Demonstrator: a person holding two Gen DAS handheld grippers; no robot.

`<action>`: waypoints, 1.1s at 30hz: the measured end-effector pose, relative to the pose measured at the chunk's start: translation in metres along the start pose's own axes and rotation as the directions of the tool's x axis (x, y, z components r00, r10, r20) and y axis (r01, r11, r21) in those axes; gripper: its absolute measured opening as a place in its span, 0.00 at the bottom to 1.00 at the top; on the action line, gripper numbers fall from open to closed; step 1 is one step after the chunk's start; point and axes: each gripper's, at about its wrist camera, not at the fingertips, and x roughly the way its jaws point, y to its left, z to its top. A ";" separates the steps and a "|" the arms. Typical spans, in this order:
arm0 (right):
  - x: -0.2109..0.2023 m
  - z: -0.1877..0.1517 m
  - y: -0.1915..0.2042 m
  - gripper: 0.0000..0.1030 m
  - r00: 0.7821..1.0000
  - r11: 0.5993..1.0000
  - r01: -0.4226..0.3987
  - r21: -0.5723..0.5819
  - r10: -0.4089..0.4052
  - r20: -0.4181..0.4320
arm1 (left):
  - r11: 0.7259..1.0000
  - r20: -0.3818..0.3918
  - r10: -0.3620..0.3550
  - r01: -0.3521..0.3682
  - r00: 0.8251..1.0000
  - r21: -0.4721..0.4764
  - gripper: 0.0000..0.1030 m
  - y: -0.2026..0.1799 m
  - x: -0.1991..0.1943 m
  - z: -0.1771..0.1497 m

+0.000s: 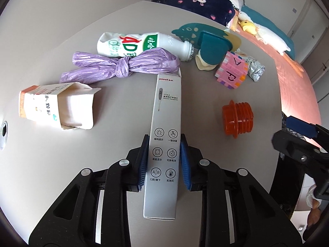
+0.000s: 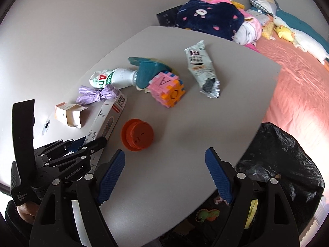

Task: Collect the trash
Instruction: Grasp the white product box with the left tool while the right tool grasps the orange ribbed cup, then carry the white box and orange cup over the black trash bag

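Between your left gripper (image 1: 163, 160) jaws sits the thermometer box (image 1: 164, 144), clamped; your right gripper (image 2: 164, 175) hangs wide apart above the table (image 2: 185, 123).

Bright, even daylight, soft shadows, sharp focus; strong fisheye bending and dark vignetted corners.

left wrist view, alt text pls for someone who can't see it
The left gripper is shut on a long silver thermometer box over a grey table. Beyond lie a purple bag, white bottle, torn carton and orange cap.
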 end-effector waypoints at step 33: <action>0.007 -0.001 -0.005 0.46 1.000 1.000 0.011 -0.006 -0.011 0.014 | 0.996 0.026 -0.072 0.070 0.997 0.063 0.27 -0.027 -0.020 -0.005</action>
